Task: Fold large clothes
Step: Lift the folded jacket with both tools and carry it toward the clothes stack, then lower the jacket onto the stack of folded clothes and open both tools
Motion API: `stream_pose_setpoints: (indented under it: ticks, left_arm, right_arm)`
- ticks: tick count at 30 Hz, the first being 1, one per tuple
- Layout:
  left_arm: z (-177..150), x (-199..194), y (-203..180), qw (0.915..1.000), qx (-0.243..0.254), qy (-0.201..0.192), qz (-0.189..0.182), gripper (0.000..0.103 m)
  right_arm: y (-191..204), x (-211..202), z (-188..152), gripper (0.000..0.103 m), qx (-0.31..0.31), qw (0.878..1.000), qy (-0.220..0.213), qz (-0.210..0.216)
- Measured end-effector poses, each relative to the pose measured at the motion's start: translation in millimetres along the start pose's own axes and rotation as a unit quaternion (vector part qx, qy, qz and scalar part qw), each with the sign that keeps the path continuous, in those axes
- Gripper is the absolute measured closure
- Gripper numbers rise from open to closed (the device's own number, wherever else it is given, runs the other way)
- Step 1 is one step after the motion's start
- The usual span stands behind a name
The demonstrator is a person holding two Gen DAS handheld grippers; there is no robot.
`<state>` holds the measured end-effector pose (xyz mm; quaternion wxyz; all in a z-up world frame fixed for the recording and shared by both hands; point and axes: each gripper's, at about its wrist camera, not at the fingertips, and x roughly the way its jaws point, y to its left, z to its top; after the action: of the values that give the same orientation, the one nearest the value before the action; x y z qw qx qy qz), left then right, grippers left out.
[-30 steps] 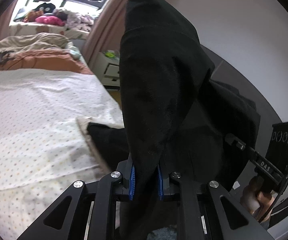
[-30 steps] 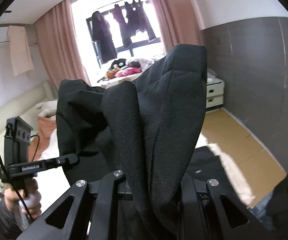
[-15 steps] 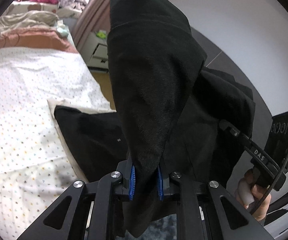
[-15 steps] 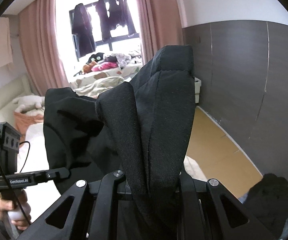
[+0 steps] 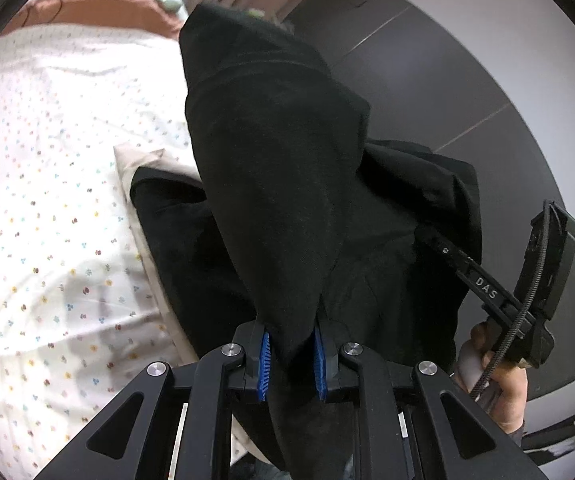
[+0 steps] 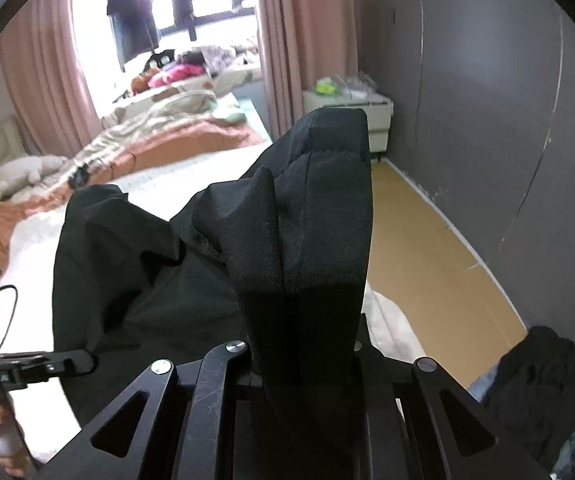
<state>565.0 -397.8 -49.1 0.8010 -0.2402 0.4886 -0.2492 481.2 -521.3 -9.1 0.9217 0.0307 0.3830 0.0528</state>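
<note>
A large black garment hangs between both grippers above the bed's right edge. My left gripper is shut on a bunched fold of it between blue pads. Its lower part lies on the spotted sheet. In the right wrist view my right gripper is shut on another hemmed fold of the garment, which stands up over the jaws and hides the fingertips. The rest of the cloth sags to the left toward the other gripper's handle. The right gripper's handle shows in the left wrist view.
The bed carries a brown blanket and rumpled bedding at its far end. A white nightstand stands by the grey wall. Wooden floor runs along the bed's right side. A dark cloth heap lies low right.
Both grippers have tipped downward and lowered with the garment toward the bed. More of the bed sheet and floor now shows. Both grips are unchanged.
</note>
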Motion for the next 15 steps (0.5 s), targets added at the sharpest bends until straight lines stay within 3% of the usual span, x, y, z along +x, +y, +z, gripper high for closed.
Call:
stream_pose_setpoints:
  ticks: [6, 8, 10, 12, 15]
  left_arm:
    - [9.7, 35.2, 26.9, 0.9994, -0.022, 0.023, 0.009, 0.084]
    - [12.0, 44.6, 31.2, 0.9992, -0.021, 0.031, 0.014, 0.083]
    - [16.6, 51.8, 28.7, 0.9986, 0.000, 0.043, 0.030, 0.079]
    - [19.7, 55.2, 22.7, 0.9973, 0.025, 0.051, 0.047, 0.073]
    - [24.6, 56.5, 14.5, 0.9944, 0.055, 0.061, 0.066, 0.060]
  right_arm:
    - [-10.2, 53.5, 2.6, 0.087, 0.006, 0.999, 0.036, -0.014]
    - [-19.3, 69.0, -3.5, 0.076, 0.011, 0.998, 0.049, -0.041]
    - [-27.2, 82.1, -10.2, 0.056, 0.016, 0.993, 0.065, -0.095]
    - [-42.1, 87.0, -20.1, 0.048, 0.036, 0.989, 0.088, -0.113]
    - [-65.3, 58.6, -34.2, 0.042, 0.067, 0.981, 0.080, -0.163]
